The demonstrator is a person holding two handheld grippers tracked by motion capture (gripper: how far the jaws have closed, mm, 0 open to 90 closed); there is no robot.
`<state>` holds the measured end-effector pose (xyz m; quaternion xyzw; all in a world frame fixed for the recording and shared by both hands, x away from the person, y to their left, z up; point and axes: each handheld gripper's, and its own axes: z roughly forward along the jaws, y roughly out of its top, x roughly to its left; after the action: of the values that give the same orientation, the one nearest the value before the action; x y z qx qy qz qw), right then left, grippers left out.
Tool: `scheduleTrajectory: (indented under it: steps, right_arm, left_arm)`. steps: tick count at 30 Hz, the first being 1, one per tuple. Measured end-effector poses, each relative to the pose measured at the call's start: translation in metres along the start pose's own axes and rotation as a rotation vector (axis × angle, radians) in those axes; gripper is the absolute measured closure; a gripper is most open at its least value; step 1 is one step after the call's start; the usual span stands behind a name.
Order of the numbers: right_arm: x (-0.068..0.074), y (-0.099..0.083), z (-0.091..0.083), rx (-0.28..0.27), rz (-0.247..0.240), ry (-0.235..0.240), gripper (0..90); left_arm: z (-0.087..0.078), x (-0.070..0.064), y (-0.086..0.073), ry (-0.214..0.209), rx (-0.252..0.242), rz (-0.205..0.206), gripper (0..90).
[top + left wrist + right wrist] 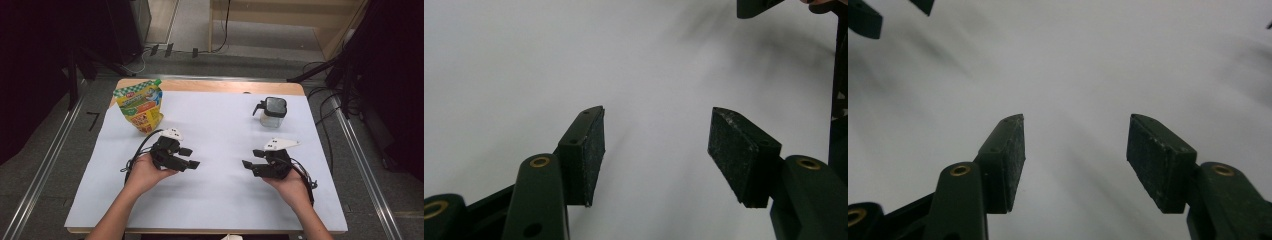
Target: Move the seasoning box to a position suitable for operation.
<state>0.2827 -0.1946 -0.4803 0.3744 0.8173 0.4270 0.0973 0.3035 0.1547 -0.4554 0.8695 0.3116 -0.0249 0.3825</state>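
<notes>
Covering nearly the whole wooden table [210,85], a smooth white sheet [220,190] is lying flat under everything, and both grippers are hovering over its bare middle with nothing standing between them. Standing upright near the far left corner, a soft, glossy refill pouch [140,106] printed in yellow, green and orange is showing its face toward the person, its long axis vertical and a small green spout at its top right corner. Sitting well apart from it near the far right corner, a small clear jar [273,112] with a dark square lid is carrying a black handle that is pointing left.

Resting in the person's left hand, the left gripper [190,158] is lying just in front of the pouch and pointing right toward the table's centre, its jaws spread wide on nothing. Facing it from the other side, the right gripper [252,159] is pointing left, its jaws likewise parted and empty.

Showing in both gripper views, the black jaws are ending in flat rectangular pads [595,150] with a rough, grainy face.
</notes>
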Motion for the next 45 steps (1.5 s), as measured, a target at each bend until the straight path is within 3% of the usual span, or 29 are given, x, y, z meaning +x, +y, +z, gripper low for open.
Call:
scheduleTrajectory:
  steps: [6, 8, 9, 10, 11, 13, 15, 19, 22, 23, 26, 32, 36, 39, 45]
  right_arm:
    - [-0.023, 0.002, -0.004, -0.023, 0.056, -0.090, 40.8]
    - [-0.032, 0.005, -0.005, -0.031, 0.111, -0.097, 40.8]
    - [-0.032, 0.005, -0.005, -0.031, 0.111, -0.097, 40.8]
    - [-0.039, 0.009, -0.007, -0.036, 0.132, -0.141, 40.3]
    - [-0.039, 0.009, -0.007, -0.036, 0.132, -0.141, 40.3]
    - [-0.049, 0.011, -0.006, -0.028, 0.145, -0.198, 38.8]
    - [-0.055, 0.012, -0.004, -0.023, 0.161, -0.218, 37.9]
    - [-0.074, 0.018, 0.005, -0.031, 0.228, -0.315, 29.7]
    - [-0.079, 0.022, 0.009, -0.051, 0.258, -0.349, 24.8]
    - [-0.086, 0.026, 0.015, -0.060, 0.285, -0.402, 18.1]
    - [-0.097, 0.031, 0.025, -0.061, 0.333, -0.474, 12.5]
    - [-0.110, 0.039, 0.036, -0.086, 0.401, -0.512, 6.5]
    - [-0.116, 0.045, 0.048, -0.091, 0.411, -0.558, 5.3]
    - [-0.118, 0.045, 0.053, -0.093, 0.421, -0.564, 5.3]
    - [-0.120, 0.049, 0.067, -0.150, 0.416, -0.599, 6.7]
  left_arm:
    - [-0.003, 0.004, -0.001, 0.006, -0.011, -0.012, 40.4]
    - [-0.001, 0.004, -0.001, 0.004, -0.004, -0.010, 40.5]
    - [-0.001, 0.004, -0.001, 0.004, -0.004, -0.010, 40.5]
    - [0.000, 0.004, -0.001, 0.005, 0.004, -0.005, 40.5]
    - [0.000, 0.004, -0.001, 0.005, 0.004, -0.005, 40.5]
    - [0.001, 0.003, 0.000, 0.000, 0.001, -0.004, 40.5]
    - [0.001, 0.003, 0.000, 0.001, 0.002, 0.000, 40.5]
    - [0.001, 0.003, 0.000, -0.003, -0.001, -0.001, 40.5]
    - [0.000, 0.003, 0.000, -0.004, -0.005, -0.004, 40.5]
    - [0.000, 0.003, 0.000, -0.003, -0.005, -0.001, 40.6]
    - [0.000, 0.003, 0.000, -0.004, -0.007, 0.000, 40.7]
    - [0.000, 0.002, 0.000, -0.006, -0.003, 0.003, 40.7]
    - [0.001, 0.002, 0.000, -0.006, 0.003, 0.003, 40.8]
    - [0.001, 0.002, 0.000, -0.007, 0.005, 0.006, 40.9]
    - [0.001, 0.001, -0.001, -0.005, 0.006, 0.007, 41.0]
